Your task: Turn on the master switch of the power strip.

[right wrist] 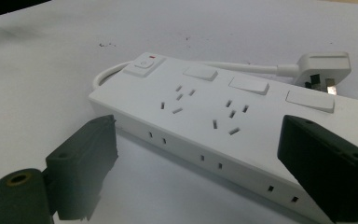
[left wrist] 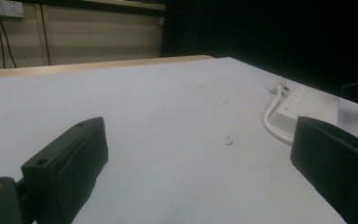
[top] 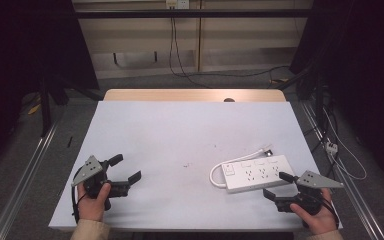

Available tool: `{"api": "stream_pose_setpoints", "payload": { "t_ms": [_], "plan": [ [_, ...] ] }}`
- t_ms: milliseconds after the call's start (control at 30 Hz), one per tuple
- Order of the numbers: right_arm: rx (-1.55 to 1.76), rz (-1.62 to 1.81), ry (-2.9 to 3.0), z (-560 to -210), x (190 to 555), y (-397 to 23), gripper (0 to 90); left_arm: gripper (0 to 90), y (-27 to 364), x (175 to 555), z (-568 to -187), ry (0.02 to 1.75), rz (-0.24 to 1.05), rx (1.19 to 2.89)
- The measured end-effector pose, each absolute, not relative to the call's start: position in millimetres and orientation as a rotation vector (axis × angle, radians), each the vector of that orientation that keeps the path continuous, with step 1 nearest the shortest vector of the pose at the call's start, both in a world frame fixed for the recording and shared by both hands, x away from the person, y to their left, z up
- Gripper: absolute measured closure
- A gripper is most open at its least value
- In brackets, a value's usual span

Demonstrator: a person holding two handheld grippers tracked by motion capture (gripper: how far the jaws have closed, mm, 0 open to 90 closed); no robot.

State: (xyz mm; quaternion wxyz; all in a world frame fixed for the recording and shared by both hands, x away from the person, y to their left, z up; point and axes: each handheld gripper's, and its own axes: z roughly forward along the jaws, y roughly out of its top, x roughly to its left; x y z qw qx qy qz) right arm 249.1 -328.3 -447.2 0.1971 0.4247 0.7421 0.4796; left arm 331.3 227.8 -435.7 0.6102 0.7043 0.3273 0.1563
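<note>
Both hands rest low at the tabletop's [top: 180, 130] near edge, left tool [top: 126, 170] and right tool [top: 275, 185] spread wide, the power strip [top: 257, 172] just beyond the right tool.

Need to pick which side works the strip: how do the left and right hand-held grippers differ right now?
The right hand-held gripper sits at the white power strip, its jaws spread toward the strip's near edge; the left hand-held gripper is far from it, over bare table. The right points left toward the strip, the left points right. Both are open, empty, and hand-held.
</note>
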Motion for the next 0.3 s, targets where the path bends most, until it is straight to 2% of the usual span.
{"api": "stream_pose_setpoints", "payload": {
  "t_ms": [300],
  "plan": [
    [1.185, 1.337, 2.087, -448.1, 248.9, -326.9, 11.9, 3.7, 226.8, 331.8, -436.0, 0.751, 0.359, 1.632]
  ]
}}
